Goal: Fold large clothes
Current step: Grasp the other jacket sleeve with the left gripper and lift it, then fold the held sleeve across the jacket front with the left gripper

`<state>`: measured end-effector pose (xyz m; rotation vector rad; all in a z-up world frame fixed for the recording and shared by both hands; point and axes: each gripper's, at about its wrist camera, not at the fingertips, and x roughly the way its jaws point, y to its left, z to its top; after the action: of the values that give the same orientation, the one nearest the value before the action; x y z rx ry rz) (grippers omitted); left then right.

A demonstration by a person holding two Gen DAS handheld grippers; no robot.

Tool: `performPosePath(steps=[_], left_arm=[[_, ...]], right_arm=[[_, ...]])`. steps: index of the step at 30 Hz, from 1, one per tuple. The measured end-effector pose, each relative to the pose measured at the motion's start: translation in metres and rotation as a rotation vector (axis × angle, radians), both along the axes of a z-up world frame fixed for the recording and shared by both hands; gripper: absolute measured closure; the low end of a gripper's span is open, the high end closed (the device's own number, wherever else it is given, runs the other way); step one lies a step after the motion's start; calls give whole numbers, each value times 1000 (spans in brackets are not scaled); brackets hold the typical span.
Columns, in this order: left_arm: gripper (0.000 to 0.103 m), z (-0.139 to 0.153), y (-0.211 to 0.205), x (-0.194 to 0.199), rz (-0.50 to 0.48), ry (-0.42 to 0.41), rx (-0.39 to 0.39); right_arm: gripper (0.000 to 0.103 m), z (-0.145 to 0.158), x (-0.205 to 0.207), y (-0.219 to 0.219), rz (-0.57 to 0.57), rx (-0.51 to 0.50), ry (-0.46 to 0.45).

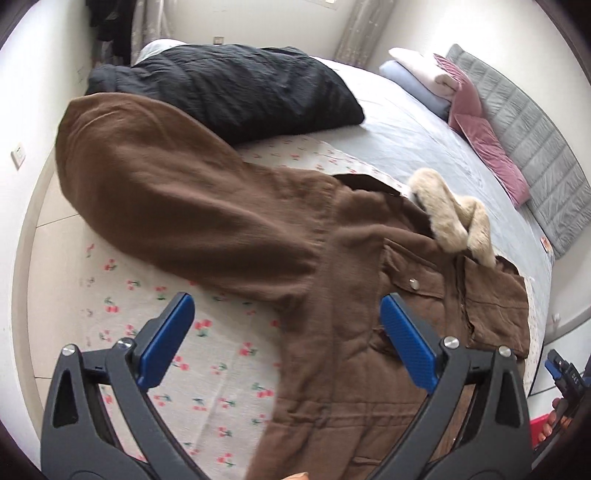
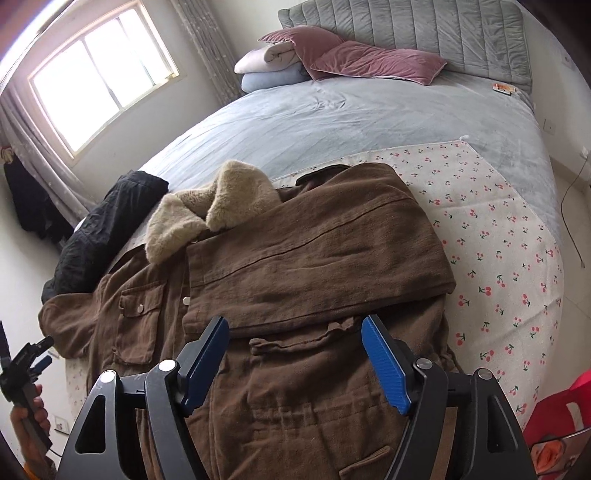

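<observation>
A brown coat (image 1: 332, 295) with a beige fur collar (image 1: 450, 218) lies front up on a cherry-print cloth (image 1: 207, 354) on the bed. One sleeve (image 1: 166, 192) stretches out to the left. In the right wrist view the other sleeve (image 2: 317, 251) lies folded across the coat's chest (image 2: 280, 387), and the collar (image 2: 207, 206) shows at the top left. My left gripper (image 1: 288, 310) is open and empty above the coat's side. My right gripper (image 2: 295, 332) is open and empty above the coat's waist. The left gripper also shows at the left edge (image 2: 26, 365).
A black padded garment (image 1: 229, 88) lies on the bed beyond the coat. Pink pillows (image 2: 369, 59), folded blankets (image 2: 266, 66) and a grey headboard (image 2: 406, 26) are at the bed's head. A red object (image 2: 561, 413) is at the lower right. A window (image 2: 99, 70) is behind.
</observation>
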<state>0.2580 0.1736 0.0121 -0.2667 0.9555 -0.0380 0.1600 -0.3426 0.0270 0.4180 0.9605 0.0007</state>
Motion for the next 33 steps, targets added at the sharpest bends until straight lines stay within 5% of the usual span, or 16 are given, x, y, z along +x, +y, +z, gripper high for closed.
performPosePath(steps=[8,16,22,24,28,29,31,33], left_arm=[[3,-33,128,20,162,-41,-170],[3,-99,217,44,270,-137,-400],[7,-145,257,46,353,-255,-710],[14,-148,264,45,371,-301,-775],[60,-140,265,47,367,-339,-816],[77,-134,263,47,357,-339,-806],[95,-120,260,45,346,-336,-753],[97,-99,258,40,341,-346,-679]], right_arm=[[27,3,-1,1,-21,-12,-4],[27,-1,5,19,16,-32,8],[27,-9,12,50,99,-60,33],[27,-13,14,61,126,-75,42],[27,-21,18,78,180,-107,65],[27,-22,18,81,189,-112,67],[27,-22,18,84,201,-115,64],[27,-20,17,84,203,-109,60]])
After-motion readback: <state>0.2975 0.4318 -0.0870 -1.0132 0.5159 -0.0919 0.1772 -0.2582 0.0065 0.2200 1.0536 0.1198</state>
